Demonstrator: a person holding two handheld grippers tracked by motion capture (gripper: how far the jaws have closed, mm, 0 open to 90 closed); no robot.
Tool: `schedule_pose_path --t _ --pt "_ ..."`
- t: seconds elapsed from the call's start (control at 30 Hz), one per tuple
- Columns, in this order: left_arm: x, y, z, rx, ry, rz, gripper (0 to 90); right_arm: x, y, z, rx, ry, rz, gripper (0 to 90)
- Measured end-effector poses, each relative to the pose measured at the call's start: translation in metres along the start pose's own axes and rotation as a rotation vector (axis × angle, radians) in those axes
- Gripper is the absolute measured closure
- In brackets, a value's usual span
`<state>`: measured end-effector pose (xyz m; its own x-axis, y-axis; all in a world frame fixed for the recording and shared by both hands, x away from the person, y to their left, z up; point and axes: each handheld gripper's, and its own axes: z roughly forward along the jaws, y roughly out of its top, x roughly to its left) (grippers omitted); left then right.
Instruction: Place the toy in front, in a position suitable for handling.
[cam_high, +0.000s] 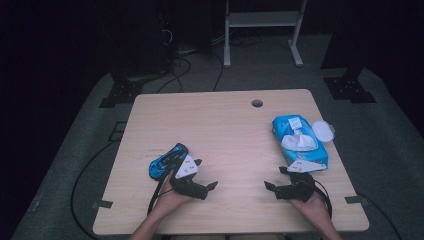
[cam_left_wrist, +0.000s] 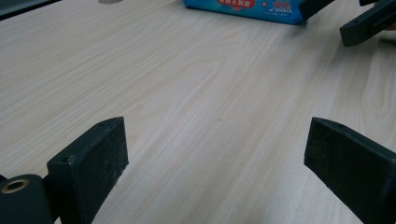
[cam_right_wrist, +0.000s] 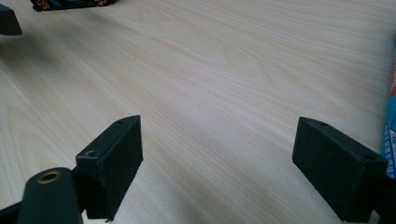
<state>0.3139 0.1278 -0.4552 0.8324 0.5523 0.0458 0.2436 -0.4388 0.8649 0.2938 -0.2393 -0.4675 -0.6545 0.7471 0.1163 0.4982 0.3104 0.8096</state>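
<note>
A blue toy car (cam_high: 167, 160) lies on the wooden table (cam_high: 225, 130), left of the middle and just behind my left hand; its wheels show at the top left as the toy car (cam_right_wrist: 70, 3). A blue pack of wet wipes (cam_high: 299, 142) with its white lid flipped open and a wipe sticking out rests at the right; it appears again as the pack (cam_left_wrist: 247, 7). My left gripper (cam_high: 206, 173) and right gripper (cam_high: 275, 177) sit low near the front edge, pointing at each other. Both the left gripper (cam_left_wrist: 215, 154) and the right gripper (cam_right_wrist: 219, 158) stand open over bare wood, holding nothing.
A round cable hole (cam_high: 257, 103) sits near the table's far edge. Beyond the table are dark stands, cables on the floor and a white frame (cam_high: 262, 20). The right gripper's jaw tips (cam_left_wrist: 369, 23) show far off in the left gripper view.
</note>
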Motion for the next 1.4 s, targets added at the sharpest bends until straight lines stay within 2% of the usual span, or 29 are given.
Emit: schedule_pose_path --t 0.17,0.33,0.5,0.6,0.77,1.03,1.13,1.4 --pt "0.002 0.004 0.000 0.001 0.019 0.005 5.6 -0.002 -0.001 -0.003 -0.002 -0.001 0.005 15.4" --pt "0.005 0.002 -0.001 0.003 0.018 -0.014 5.5 -0.003 0.000 -0.004 -0.013 -0.008 0.007 15.4" --pt "0.008 0.002 -0.006 0.013 0.038 0.000 5.5 0.001 0.002 0.000 -0.005 -0.002 0.003 15.5" --pt "0.015 0.001 -0.012 0.004 0.063 -0.006 5.5 0.002 0.002 0.002 0.006 0.000 -0.013 15.4" --pt "0.022 -0.001 -0.019 -0.003 0.085 -0.013 5.5 0.003 0.002 0.001 0.005 -0.003 -0.011 15.4" --pt "0.037 -0.004 -0.036 -0.022 0.143 -0.025 5.5 0.005 0.002 0.002 0.011 -0.001 -0.022 15.5" --pt "0.045 -0.006 -0.044 -0.027 0.163 -0.042 5.5 0.006 0.002 0.002 0.011 0.001 -0.024 15.6" --pt "0.059 -0.012 -0.050 -0.025 0.196 -0.075 5.5 0.006 0.002 0.004 0.021 0.006 -0.024 15.6"
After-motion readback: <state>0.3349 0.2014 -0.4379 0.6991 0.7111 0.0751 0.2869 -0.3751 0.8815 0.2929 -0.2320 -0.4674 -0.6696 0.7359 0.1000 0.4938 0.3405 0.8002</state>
